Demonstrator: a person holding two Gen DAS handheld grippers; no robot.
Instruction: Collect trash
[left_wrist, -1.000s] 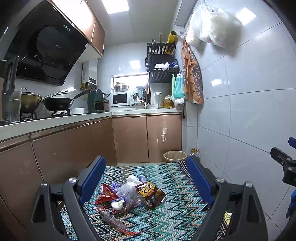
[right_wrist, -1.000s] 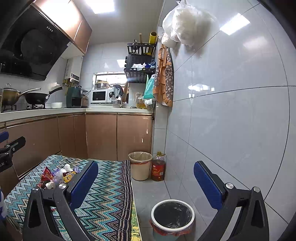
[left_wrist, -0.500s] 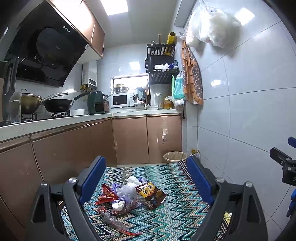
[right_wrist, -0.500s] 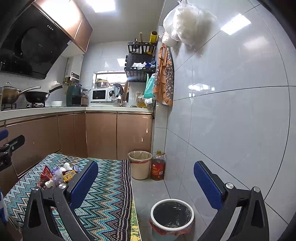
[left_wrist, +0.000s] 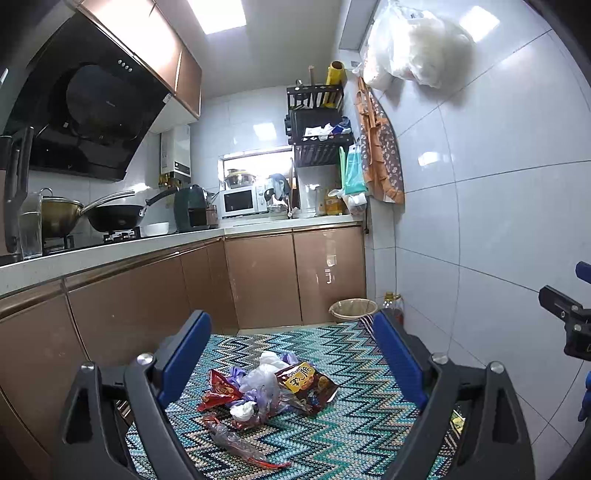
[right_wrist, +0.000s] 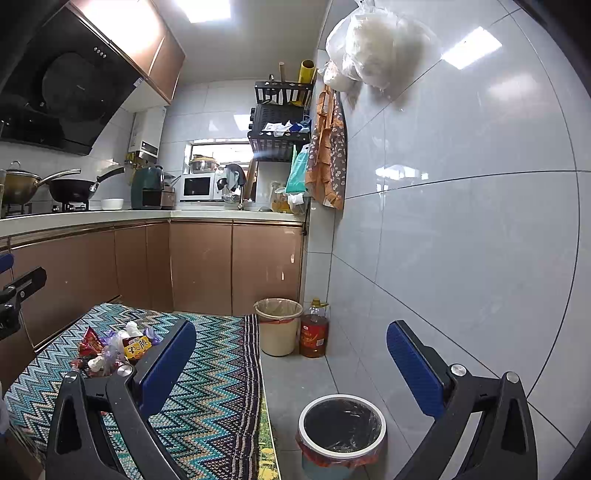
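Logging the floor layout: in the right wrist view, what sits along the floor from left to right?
Trash pile on the zigzag rug → beige bin → oil bottle; nearer the camera, the black-lined bin.

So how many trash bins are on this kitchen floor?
2: a white-rimmed round bin with a black liner near the right claw, and a beige bin beside the oil bottle. Others may be hidden.

The left two-finger gripper with black arms and blue pads (left_wrist: 291, 354) is held level, pointing forward, its jaws spread wide with nothing between them. The right two-finger gripper, also black with blue pads (right_wrist: 291, 363), sits just beside it to the right, likewise level, jaws wide apart and empty.
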